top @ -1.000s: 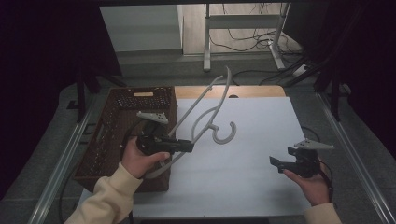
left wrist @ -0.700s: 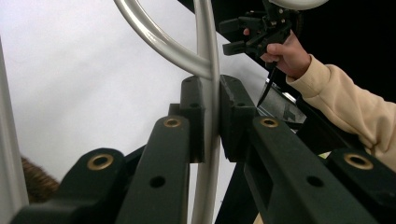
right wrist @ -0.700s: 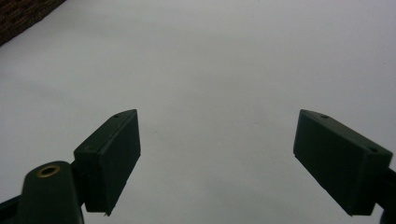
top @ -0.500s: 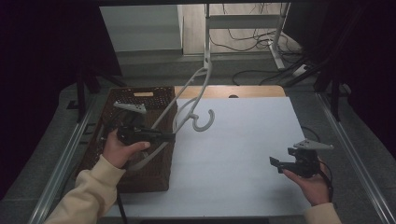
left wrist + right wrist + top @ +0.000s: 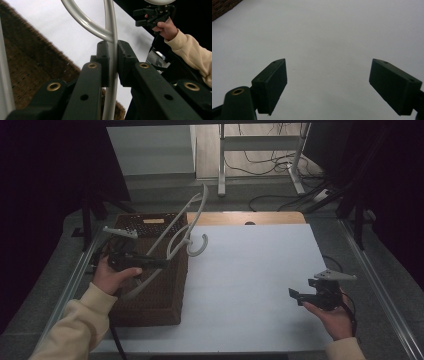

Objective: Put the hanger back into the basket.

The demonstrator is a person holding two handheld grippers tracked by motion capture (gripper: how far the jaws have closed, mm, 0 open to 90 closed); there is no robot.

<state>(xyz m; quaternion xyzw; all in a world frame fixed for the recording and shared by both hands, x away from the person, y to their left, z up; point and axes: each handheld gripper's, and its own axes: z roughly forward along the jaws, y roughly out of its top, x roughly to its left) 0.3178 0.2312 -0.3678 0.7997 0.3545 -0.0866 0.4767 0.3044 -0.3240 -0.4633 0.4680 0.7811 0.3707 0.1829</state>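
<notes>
Your left gripper (image 5: pixel 159 263) pinches the white hanger (image 5: pixel 186 227) on one thin bar above the brown basket (image 5: pixel 165 295) at the frame's left, so it can swing and catch the rim, while your right gripper (image 5: pixel 295 295) waits spread at lower right.

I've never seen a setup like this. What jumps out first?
A pale grey hanger held in the air by the left gripper, whose jaws are clamped on its bar, above a brown wicker basket at the table's left side. At the right, the right gripper hovers open and empty over the white table.
</notes>
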